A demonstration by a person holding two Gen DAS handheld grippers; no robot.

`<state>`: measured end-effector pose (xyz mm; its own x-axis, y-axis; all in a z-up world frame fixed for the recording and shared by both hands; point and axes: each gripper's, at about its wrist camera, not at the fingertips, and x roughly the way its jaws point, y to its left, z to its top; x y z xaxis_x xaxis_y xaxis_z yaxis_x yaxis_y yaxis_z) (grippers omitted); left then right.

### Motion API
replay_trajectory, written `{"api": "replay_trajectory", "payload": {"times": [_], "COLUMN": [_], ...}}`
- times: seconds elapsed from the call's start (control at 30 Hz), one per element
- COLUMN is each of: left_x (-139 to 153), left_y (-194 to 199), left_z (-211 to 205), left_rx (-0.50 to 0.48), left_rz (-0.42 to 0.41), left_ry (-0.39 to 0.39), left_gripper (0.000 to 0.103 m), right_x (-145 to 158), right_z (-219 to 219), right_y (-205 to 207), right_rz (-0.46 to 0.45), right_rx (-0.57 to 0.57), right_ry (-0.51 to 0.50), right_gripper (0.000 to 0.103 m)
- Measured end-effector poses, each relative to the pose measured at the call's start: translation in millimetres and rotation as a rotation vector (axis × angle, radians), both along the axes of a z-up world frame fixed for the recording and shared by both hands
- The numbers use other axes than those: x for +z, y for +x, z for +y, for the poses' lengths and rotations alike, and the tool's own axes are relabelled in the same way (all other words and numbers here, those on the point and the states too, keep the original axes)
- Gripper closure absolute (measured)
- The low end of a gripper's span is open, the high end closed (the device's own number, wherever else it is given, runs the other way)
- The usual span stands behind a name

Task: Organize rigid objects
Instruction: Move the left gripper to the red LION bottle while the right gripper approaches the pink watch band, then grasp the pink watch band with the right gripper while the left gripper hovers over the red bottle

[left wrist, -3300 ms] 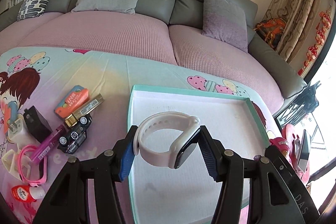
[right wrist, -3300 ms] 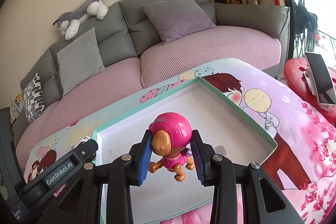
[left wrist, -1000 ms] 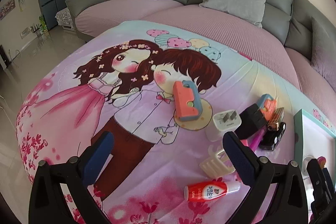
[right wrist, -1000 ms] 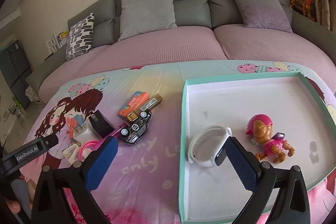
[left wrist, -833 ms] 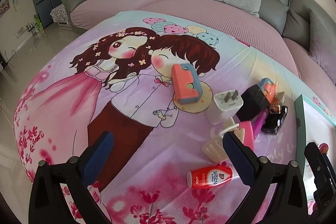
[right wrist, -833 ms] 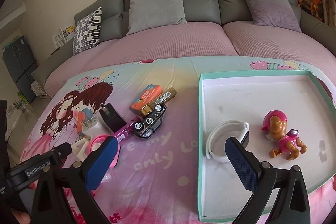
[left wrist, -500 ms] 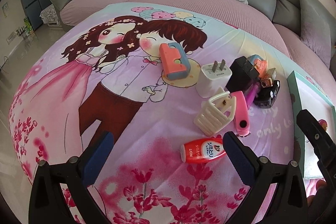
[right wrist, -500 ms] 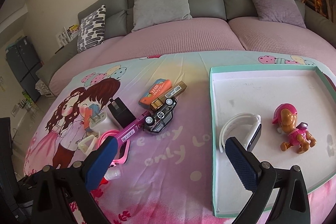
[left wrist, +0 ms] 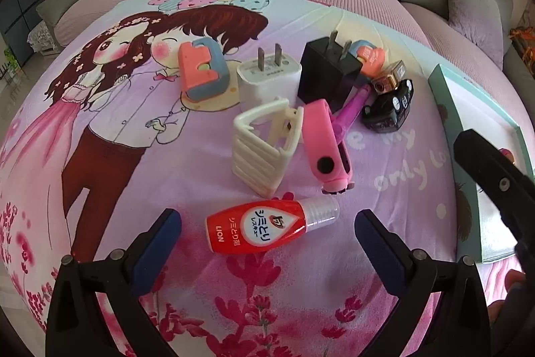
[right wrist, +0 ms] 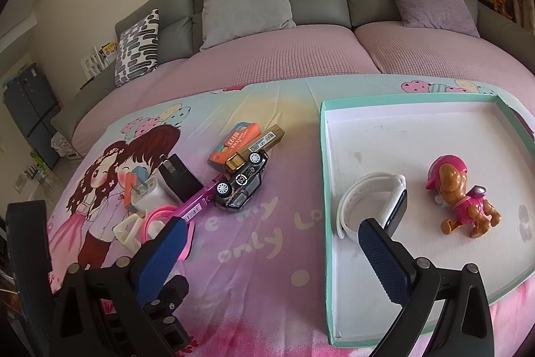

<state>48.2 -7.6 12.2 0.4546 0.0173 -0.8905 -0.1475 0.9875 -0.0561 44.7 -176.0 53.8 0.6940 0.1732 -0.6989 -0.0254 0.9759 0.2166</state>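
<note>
We have the watch (right wrist: 374, 204) and toy pup (right wrist: 463, 198) in the tray (right wrist: 323, 156); clutter at ten o'clock remains; left gripper (left wrist: 267, 228) and right gripper (right wrist: 272, 240) gape wide, empty.

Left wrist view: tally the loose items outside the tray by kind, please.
Chargers: 2, white charger, black charger
Small boxes: 2, orange box, gold box
Bottle: 1
Clip: 1
Pink band: 1
Pen: 1
Car: 1
Orange-blue block: 1
Total: 10
</note>
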Motion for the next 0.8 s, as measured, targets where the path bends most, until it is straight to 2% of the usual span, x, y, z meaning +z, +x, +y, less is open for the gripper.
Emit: {"api": "replay_trajectory", "payload": {"times": [0.2, 0.37, 0.8], "left_x": [-4, -3, -2], "left_y": [-1, -5, -7], "left_z": [18, 36, 52], "left_rx": [0.019, 0.036, 0.026], "left_rz": [0.013, 0.026, 0.034], "left_ry": [0.023, 0.077, 0.098], "left_gripper": [0.000, 0.000, 0.000], "right_x": [-2, -5, -17], "right_z": [4, 13, 64], "right_y": [1, 1, 3], "right_rz": [0.003, 0.009, 0.033], "right_rx": [0.007, 0.038, 0.208], "right_ry": [-0.007, -0.020, 0.019], "right_gripper": [0.000, 0.000, 0.000]}}
